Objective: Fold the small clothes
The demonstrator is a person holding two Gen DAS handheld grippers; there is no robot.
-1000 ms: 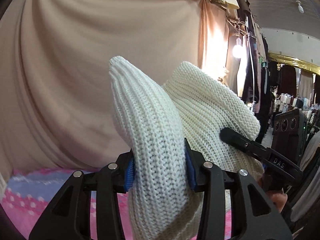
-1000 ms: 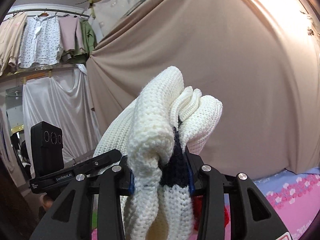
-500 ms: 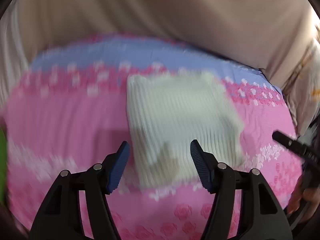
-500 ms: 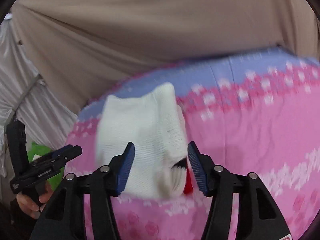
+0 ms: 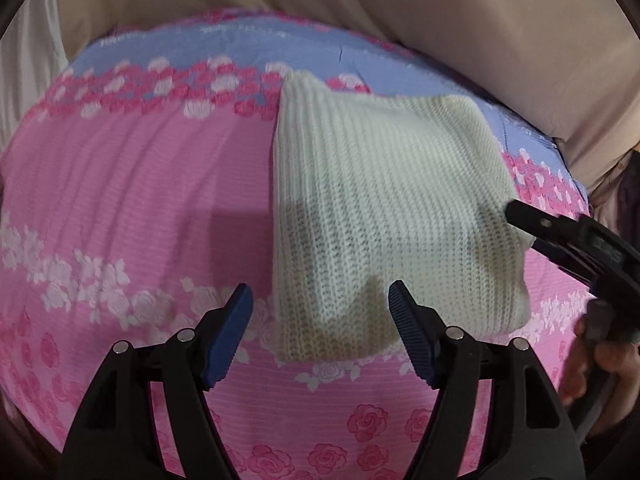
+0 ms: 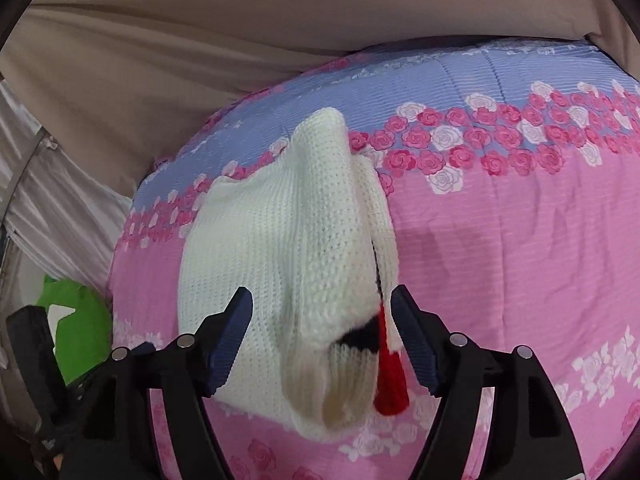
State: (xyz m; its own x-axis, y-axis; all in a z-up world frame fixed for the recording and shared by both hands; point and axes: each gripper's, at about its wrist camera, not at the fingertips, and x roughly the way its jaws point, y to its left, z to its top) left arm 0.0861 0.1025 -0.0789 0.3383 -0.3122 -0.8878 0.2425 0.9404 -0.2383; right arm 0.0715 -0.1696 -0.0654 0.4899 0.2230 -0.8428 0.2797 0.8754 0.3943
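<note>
Below both cameras, a folded cream-white knitted sweater (image 5: 384,216) is seen lying on a bed covered by a pink quilt printed with roses and a blue band (image 5: 132,184). In the left wrist view, the left gripper (image 5: 320,320) is held just above the near edge of the sweater, its blue-padded fingers (image 5: 228,332) spread wide apart and released, with nothing grasped between them. The sweater's ribbed near edge is seen in the gap between the fingers, slightly rumpled and shaded. At the right edge of this view, the black body of the other gripper is seen beside the sweater's right side, with part of a hand behind it.

In the right wrist view, the right gripper (image 6: 322,324) is likewise shown released, its blue-padded fingers (image 6: 416,344) parted on either side of the sweater's near corner without pressing it. Here the sweater (image 6: 280,252) is seen as a thick stack of folded layers, with a black patch and a red knitted piece (image 6: 390,384) showing at the near right corner. The far corner of the sweater stands up in a soft peak over the blue band of the quilt. A beige draped curtain (image 6: 200,40) is seen behind the bed, and a bright green object (image 6: 80,320) lies at the left, beside the bed.
</note>
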